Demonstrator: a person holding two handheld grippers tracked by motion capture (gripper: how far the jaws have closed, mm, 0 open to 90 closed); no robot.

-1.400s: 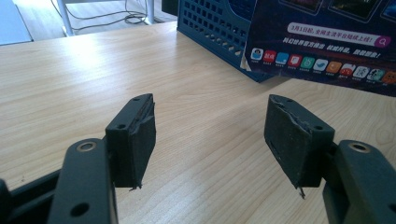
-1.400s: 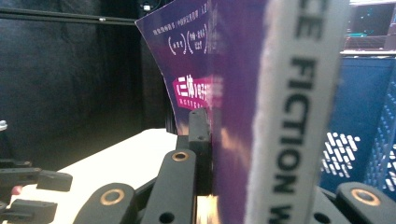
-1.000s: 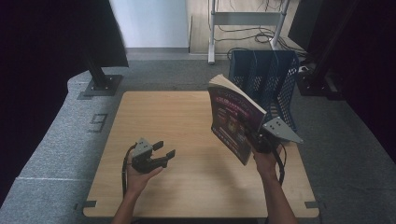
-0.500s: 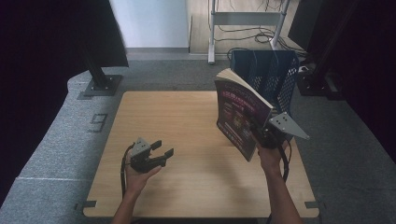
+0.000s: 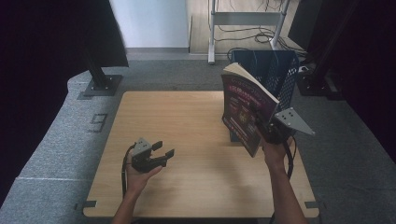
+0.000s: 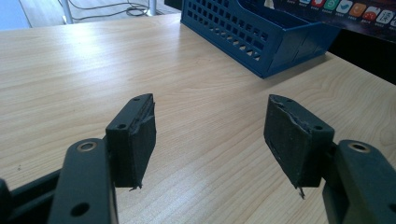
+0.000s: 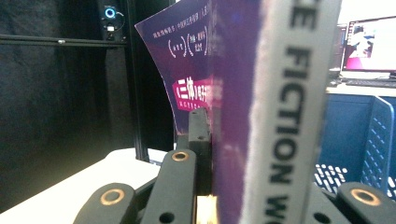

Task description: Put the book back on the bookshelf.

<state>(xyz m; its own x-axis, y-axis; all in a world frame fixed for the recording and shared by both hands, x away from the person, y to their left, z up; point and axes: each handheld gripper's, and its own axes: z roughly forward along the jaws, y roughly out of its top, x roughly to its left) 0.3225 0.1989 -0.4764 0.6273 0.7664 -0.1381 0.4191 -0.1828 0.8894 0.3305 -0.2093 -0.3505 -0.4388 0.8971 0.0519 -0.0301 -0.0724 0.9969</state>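
While your left gripper (image 5: 163, 150) rests low over the table (image 5: 187, 121) at its near left, its jaws stand wide apart with nothing between them. To the right, your right gripper (image 5: 261, 122) is clamped on the lower part of a purple book (image 5: 245, 100), holding it upright and slightly tilted above the table's right side. Just behind the book stands a blue rack (image 5: 280, 70) at the far right edge.

Both forearms were bare, with no sleeves in sight. The left gripper (image 5: 164, 151) was black, with brass-ringed screw holes, worn dark pads (image 6: 140, 135) and a trailing black cable. The right gripper (image 5: 261, 123) carried a grey three-cornered plate.
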